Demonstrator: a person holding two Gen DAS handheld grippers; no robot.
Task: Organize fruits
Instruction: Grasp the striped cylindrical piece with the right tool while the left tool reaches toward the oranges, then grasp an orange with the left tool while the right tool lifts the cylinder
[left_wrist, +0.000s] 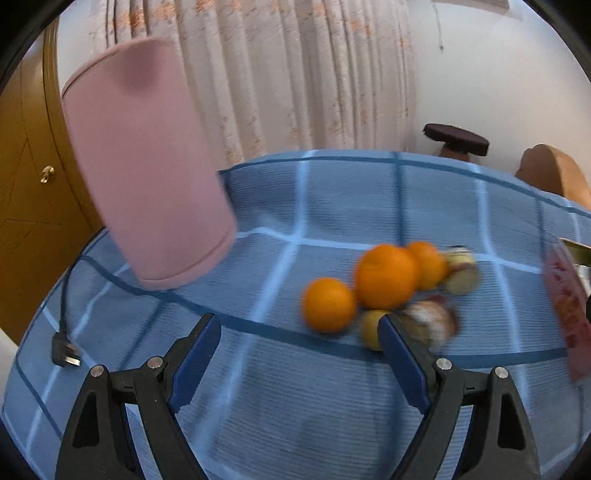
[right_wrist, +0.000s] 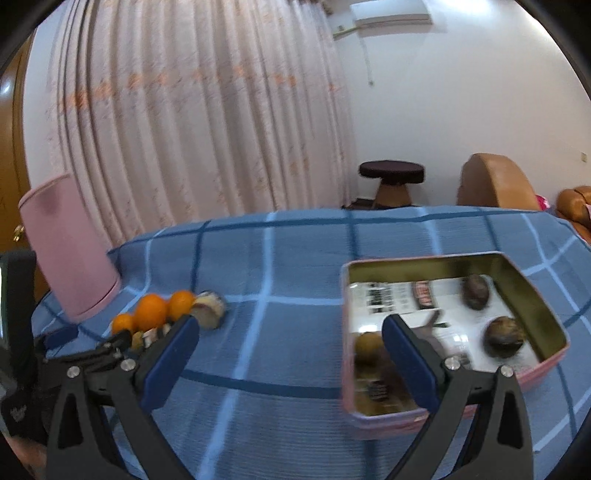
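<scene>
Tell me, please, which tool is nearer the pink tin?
Right. The right tool hovers open just before the pink tin; the left tool is over by the oranges.

— What's behind the table?
— A pale curtain (right_wrist: 192, 122) with faint orange flowers, then a white wall (right_wrist: 461, 92) with an air conditioner (right_wrist: 391, 16) (up by the ceiling).
— Any seating?
— A dark round stool (right_wrist: 391, 173) and brown leather chairs (right_wrist: 495, 181). A wooden door (left_wrist: 26, 206) stands left.
</scene>
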